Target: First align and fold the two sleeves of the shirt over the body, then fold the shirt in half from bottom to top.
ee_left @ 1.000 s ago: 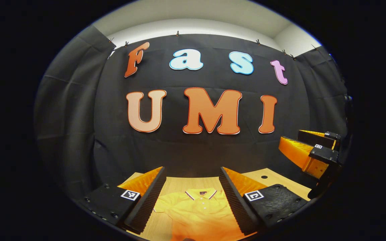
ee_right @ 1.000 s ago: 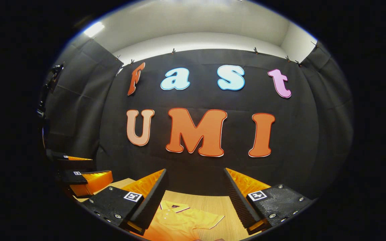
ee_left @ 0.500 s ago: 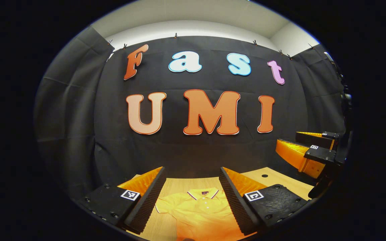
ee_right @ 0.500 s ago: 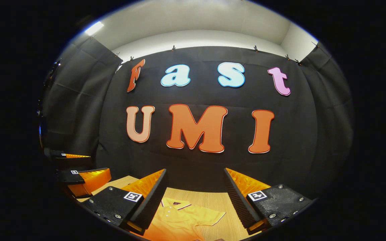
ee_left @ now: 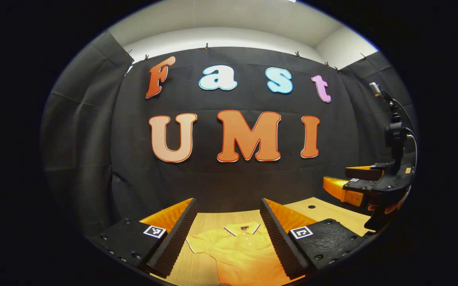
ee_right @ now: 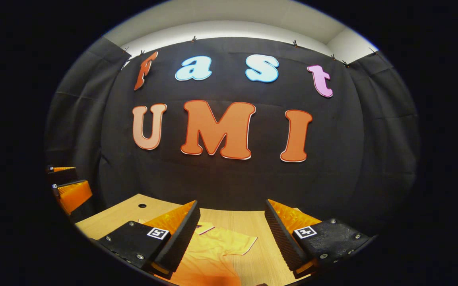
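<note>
One shirt between open fingers

Left tongs apart, above shirt

Lighting is dim overall, brightest on the pale ceiling strip above, indicating an overhead source. The black cloth wall absorbs light and reads flat. The bench beyond the gripper is warmly lit, without glare. Fisheye distortion bends both views strongly toward their edges. Focus is sharp at centre, softer nearest the lens.
</note>
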The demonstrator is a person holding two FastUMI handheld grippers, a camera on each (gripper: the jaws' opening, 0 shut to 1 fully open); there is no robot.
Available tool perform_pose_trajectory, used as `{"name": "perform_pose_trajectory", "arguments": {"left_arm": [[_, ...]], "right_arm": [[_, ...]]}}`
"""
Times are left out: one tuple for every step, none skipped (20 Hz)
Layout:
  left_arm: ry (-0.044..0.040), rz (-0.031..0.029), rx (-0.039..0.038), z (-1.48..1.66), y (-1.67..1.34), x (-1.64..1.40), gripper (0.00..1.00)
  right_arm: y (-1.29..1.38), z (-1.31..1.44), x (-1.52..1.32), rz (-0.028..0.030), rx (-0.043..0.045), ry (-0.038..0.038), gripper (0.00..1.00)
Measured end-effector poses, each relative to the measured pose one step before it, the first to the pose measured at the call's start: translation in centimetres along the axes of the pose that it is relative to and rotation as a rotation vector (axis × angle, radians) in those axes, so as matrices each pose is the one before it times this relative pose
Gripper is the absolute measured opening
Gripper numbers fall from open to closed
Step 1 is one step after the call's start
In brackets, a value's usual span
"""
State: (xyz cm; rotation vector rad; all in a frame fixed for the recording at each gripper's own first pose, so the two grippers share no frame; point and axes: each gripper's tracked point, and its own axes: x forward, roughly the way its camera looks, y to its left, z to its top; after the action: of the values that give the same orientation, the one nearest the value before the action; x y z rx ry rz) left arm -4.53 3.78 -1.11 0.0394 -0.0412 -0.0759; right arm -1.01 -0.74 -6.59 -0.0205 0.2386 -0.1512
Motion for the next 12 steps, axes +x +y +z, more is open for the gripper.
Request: {"name": "perform_pose_trajectory", "arguments": {"left_arm": [[-0.00202,0.00364,0.00425,-0.026,0.472,-0.341,0.98],[0.00594,0.00104,-0.00095,-0.118,0.179,-0.259,0.97],[0.00774,0.00298,-0.00209,-0.266,0.065,-0.169,0.97],[0.00578,0.00569,-0.00154,-0.087,0.172,-0.029,0.97],[-0.00227,0.01096,0.00231,0.116,0.266,0.061,0.97],[-0.00321,0.01263,0.00465,0.191,0.139,0.011,0.97],[0.00287,0.01573,0.00536,-0.014,0.128,0.168,0.97],[-0.00044,0.02078,0.00896,0.191,0.241,0.251,0.97],[-0.01182,0.02011,0.01184,0.391,0.188,0.193,0.97],[-0.00714,0.01446,0.01055,0.362,-0.025,0.380,0.98],[0.00515,0.01258,0.00512,-0.135,-0.329,0.546,0.97],[0.00630,0.01140,0.00019,-0.237,-0.062,0.394,0.97]], "right_arm": [[-0.037,-0.635,0.321,-0.00472,-0.00034,0.01964,0.99],[-0.063,-0.723,0.289,0.00467,0.00255,0.02633,0.99],[-0.112,-0.726,0.466,0.00297,0.00685,0.02793,0.99],[-0.035,-0.911,0.786,0.00573,0.00231,0.03146,0.99],[-0.226,-0.698,0.871,0.00680,-0.00543,0.02831,0.99],[-0.454,-0.808,1.064,0.00224,-0.00942,0.02873,0.99],[-0.527,-0.783,1.087,-0.00100,-0.00290,0.03180,0.99],[-0.376,-0.718,1.001,0.00517,0.00263,0.03075,0.99],[-0.314,-0.476,1.118,0.00616,0.00645,0.02007,0.99],[-0.501,-0.504,0.807,0.00236,0.00860,0.01838,0.99],[-0.546,-0.730,1.657,0.00194,0.00872,0.03539,0.99],[-0.245,-0.428,1.308,0.00496,0.00508,0.02569,0.99]]}}
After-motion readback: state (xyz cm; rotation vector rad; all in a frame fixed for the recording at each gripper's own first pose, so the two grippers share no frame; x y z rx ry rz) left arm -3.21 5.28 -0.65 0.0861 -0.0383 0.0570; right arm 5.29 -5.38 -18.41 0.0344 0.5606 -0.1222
